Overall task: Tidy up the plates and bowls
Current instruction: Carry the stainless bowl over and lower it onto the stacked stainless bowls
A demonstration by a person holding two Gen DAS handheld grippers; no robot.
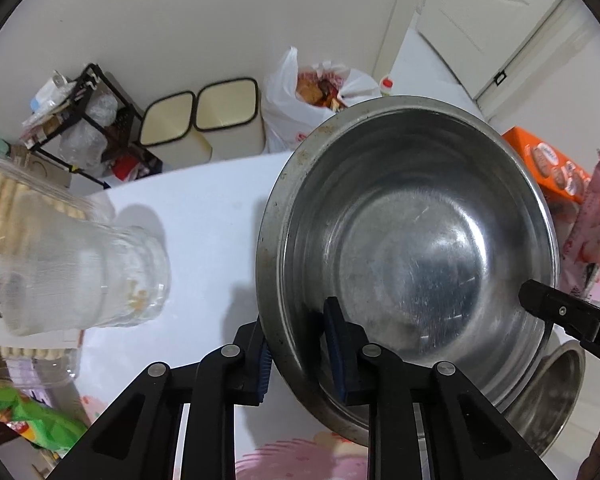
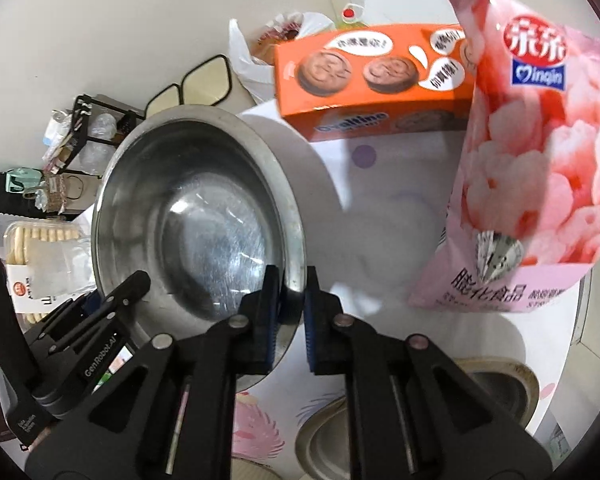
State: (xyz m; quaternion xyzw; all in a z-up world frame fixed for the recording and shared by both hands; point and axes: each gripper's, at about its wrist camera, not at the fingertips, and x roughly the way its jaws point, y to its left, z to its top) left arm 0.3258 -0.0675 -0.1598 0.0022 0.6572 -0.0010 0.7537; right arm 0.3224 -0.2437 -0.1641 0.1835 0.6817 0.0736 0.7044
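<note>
the large scuffed round steel bowl (image 1: 412,248), mid-frame and seemingly lifted above the white table (image 1: 204,216), is pinched at opposite rims by the left gripper (image 1: 300,354) and right gripper (image 2: 290,316), so uneven pulling could slip it onto the smaller steel bowl (image 1: 548,396) at lower right.

silver bowl (image 1: 412,240), orange box (image 2: 374,76), pink snack bag (image 2: 536,152)

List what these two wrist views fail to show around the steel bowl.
- Left wrist view: the steel bowl hides the table beneath it and most of a second metal bowl.
- Right wrist view: the right gripper covers part of the lower dishes.
- Neither view shows whether the bowl rests on anything.
</note>
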